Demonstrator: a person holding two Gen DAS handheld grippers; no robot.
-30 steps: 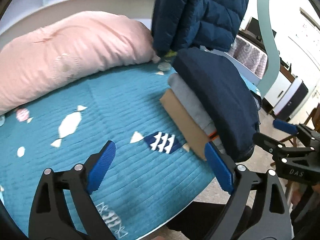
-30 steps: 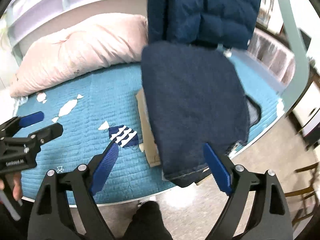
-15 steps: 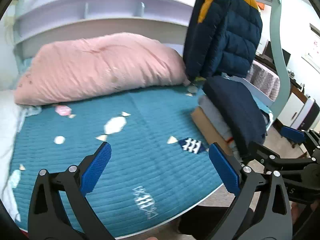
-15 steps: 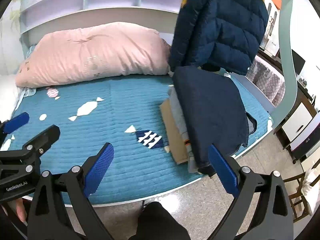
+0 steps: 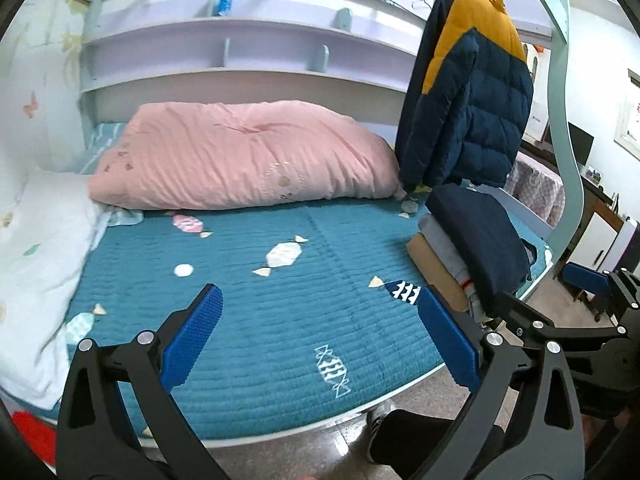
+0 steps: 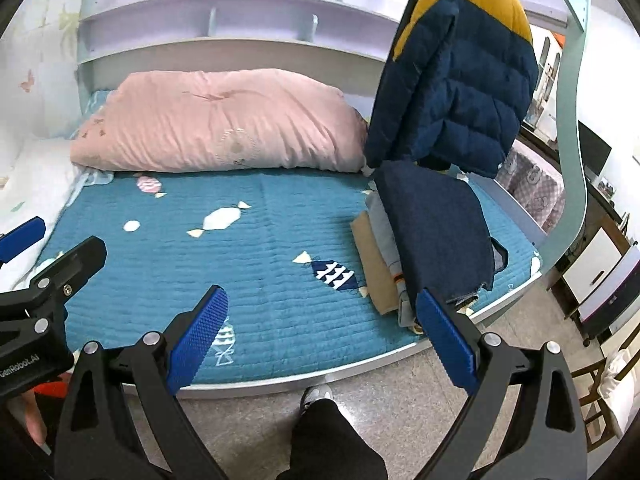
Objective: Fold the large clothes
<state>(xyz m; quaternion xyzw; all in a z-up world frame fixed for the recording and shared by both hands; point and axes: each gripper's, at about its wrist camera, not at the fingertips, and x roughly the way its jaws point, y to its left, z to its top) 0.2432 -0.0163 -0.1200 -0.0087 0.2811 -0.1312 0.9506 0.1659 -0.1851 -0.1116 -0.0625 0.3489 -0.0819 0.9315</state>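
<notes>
A stack of folded clothes lies at the right edge of the bed, with a dark navy garment [image 5: 478,236] [image 6: 436,228] on top of a grey one [image 5: 444,248] and a tan one [image 5: 434,268] [image 6: 370,256]. My left gripper [image 5: 320,340] is open and empty, held back over the bed's front edge. My right gripper [image 6: 320,340] is open and empty, also held back from the bed, with the stack beyond its right finger. The right gripper shows at the right of the left wrist view [image 5: 560,300].
The bed has a teal quilted cover [image 5: 280,300] [image 6: 248,248]. A pink duvet [image 5: 240,160] [image 6: 216,124] lies along the back. A navy and yellow puffer jacket [image 5: 468,92] [image 6: 456,68] hangs at the back right. A white pillow [image 5: 36,260] lies left. Floor [image 6: 400,380] and my legs are below.
Both grippers have pulled back and away from the stack of folded clothes, so more of the bed and the room shows. Both stay open and empty.
</notes>
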